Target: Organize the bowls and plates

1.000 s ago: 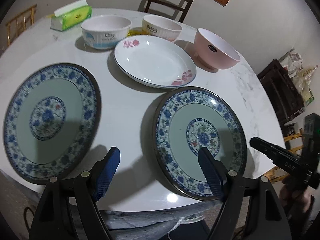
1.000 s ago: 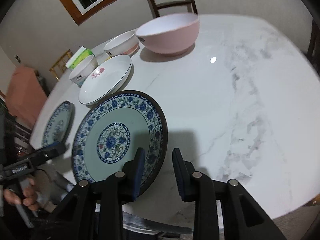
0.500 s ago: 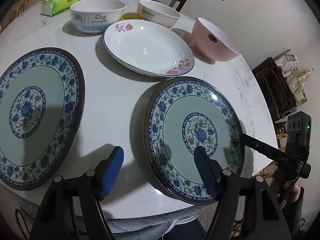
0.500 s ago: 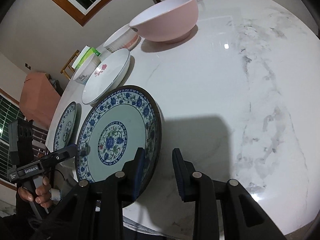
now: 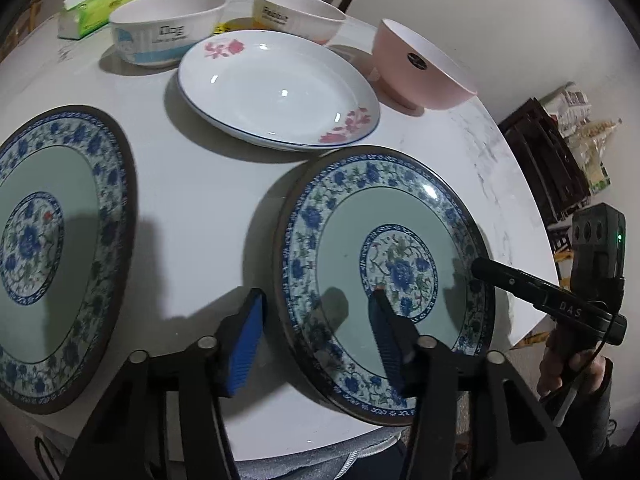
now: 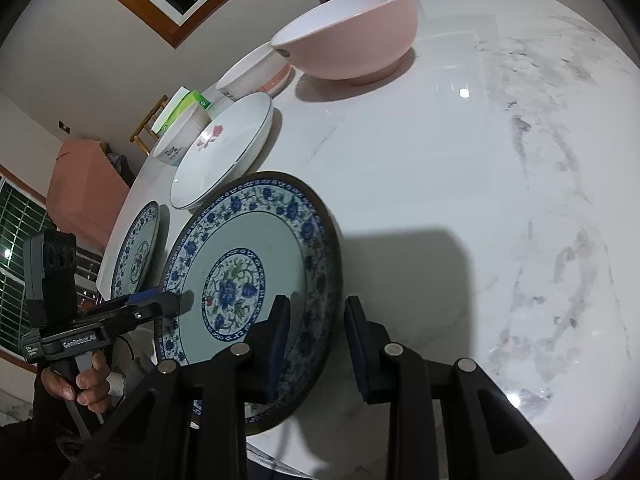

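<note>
Straddling opposite rims of the blue-patterned plate (image 5: 384, 272) at the marble table's (image 6: 460, 200) near edge, the closing left gripper (image 5: 316, 334), marked "GenRobot.AI", and narrowly spread right gripper (image 6: 316, 344), marked "DAS", pinch nothing; bowl (image 5: 168, 36) reads "Dog".

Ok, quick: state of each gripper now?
Left gripper: open, jaws just been closing around the blue plate rim.
Right gripper: open, jaws astride that plate's opposite rim, no grip seen.
</note>
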